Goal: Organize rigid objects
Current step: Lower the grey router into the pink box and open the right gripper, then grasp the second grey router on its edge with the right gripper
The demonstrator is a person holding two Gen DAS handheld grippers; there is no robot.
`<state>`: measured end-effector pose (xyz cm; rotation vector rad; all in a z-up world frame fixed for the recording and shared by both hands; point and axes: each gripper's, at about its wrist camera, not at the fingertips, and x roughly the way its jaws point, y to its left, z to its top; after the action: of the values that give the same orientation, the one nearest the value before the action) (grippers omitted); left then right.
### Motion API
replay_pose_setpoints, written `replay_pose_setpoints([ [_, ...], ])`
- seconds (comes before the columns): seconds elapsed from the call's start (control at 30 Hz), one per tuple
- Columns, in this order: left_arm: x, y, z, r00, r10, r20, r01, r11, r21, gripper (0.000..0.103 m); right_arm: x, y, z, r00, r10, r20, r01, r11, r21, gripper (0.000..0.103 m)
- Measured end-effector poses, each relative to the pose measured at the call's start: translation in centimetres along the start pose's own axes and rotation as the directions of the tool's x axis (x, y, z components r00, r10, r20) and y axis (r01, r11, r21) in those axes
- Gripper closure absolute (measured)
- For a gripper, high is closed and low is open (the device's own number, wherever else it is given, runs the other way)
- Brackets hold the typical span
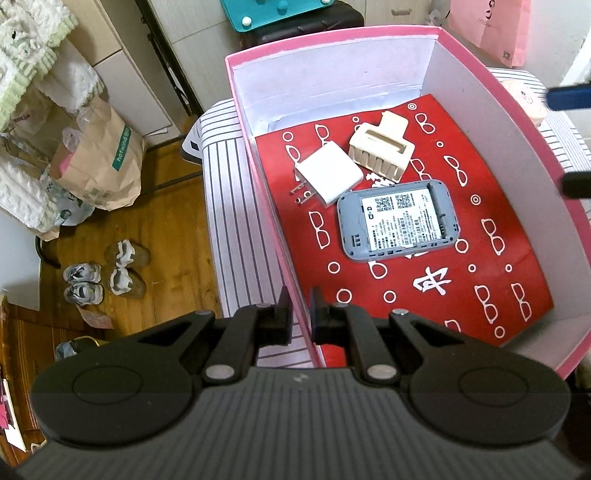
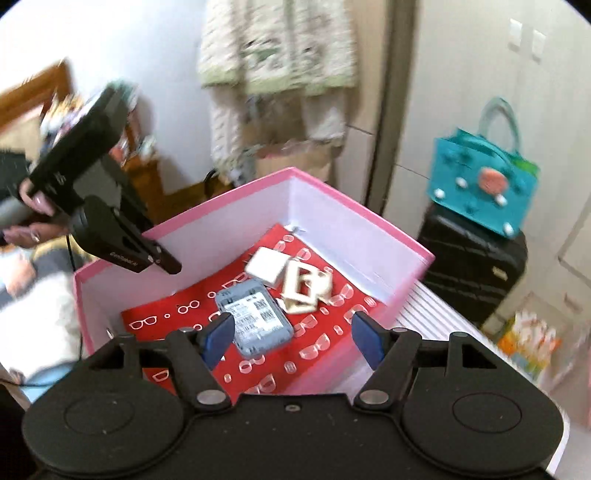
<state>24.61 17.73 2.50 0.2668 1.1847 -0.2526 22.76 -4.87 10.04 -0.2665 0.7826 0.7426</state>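
In the left wrist view, the left tongs [image 1: 300,314] are seen at the lower centre, closed on the near wall of the pink box [image 1: 436,31], whose edge passes between the two fingers. Inside the box, on a red printed sheet [image 1: 509,280], three things are laid near the middle of the frame: a white plug charger [image 1: 328,176], a beige hair claw clip [image 1: 382,147] just to its right and touching it, and a grey pocket router [image 1: 399,220] with its labelled back up, just below them. The box is set on a striped surface [image 1: 229,206]. In the right wrist view, which is blurred, the right tongs [image 2: 291,339] are seen open at the lower centre with nothing between the blue pads [image 2: 218,339], above the box. The left tongs are seen at the left edge, at the box wall.
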Motion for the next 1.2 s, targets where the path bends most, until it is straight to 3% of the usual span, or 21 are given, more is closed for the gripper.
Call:
replay_pose_setpoints([
  [0.23,-0.2,0.2,-0.2,1.000,0.001,0.018,-0.001,1.000,-0.026,0.095,-2.0,-4.1,-5.1,0.994,-0.109,0.028,0.102,0.981,0.165,0.028],
  [0.43,-0.3,0.5,-0.5,0.999,-0.006,0.047,0.009,0.998,-0.062,0.095,-2.0,-5.2,-9.3,0.977,-0.211,-0.016,0.211,0.964,0.163,0.028],
  [0.57,-0.4,0.4,-0.8,0.998,0.003,0.064,0.002,0.997,-0.077,0.095,-1.4,-5.1,-11.2,0.989,-0.144,-0.030,0.147,0.971,0.187,0.026],
  [0.7,-0.4,0.2,-1.0,0.997,0.017,0.078,-0.011,0.996,-0.089,0.095,0.3,-6.1,-12.6,0.997,-0.062,-0.050,0.074,0.948,0.308,0.025],
  [0.8,-0.4,0.1,-1.1,0.996,0.024,0.081,-0.016,0.996,-0.092,0.095,1.9,-7.2,-13.2,0.999,0.018,-0.047,0.003,0.908,0.420,0.025],
  [0.9,-0.4,0.0,-1.1,0.996,0.028,0.080,-0.021,0.996,-0.090,0.095,4.0,-8.5,-13.6,0.994,0.074,-0.079,-0.019,0.837,0.546,0.024],
  [1.0,-0.4,0.0,-1.0,0.996,0.028,0.081,-0.020,0.995,-0.096,0.095,5.0,-9.0,-13.5,0.991,0.128,-0.035,-0.080,0.789,0.609,0.025],
  [1.13,-0.6,0.1,-1.1,0.996,0.026,0.084,-0.017,0.995,-0.103,0.095,5.9,-9.3,-13.2,0.994,0.104,-0.016,-0.070,0.765,0.641,0.030],
  [1.2,-0.6,0.1,-1.1,0.996,0.030,0.085,-0.021,0.994,-0.103,0.095,6.0,-8.9,-13.0,0.997,0.068,-0.020,-0.040,0.769,0.638,0.044],
])
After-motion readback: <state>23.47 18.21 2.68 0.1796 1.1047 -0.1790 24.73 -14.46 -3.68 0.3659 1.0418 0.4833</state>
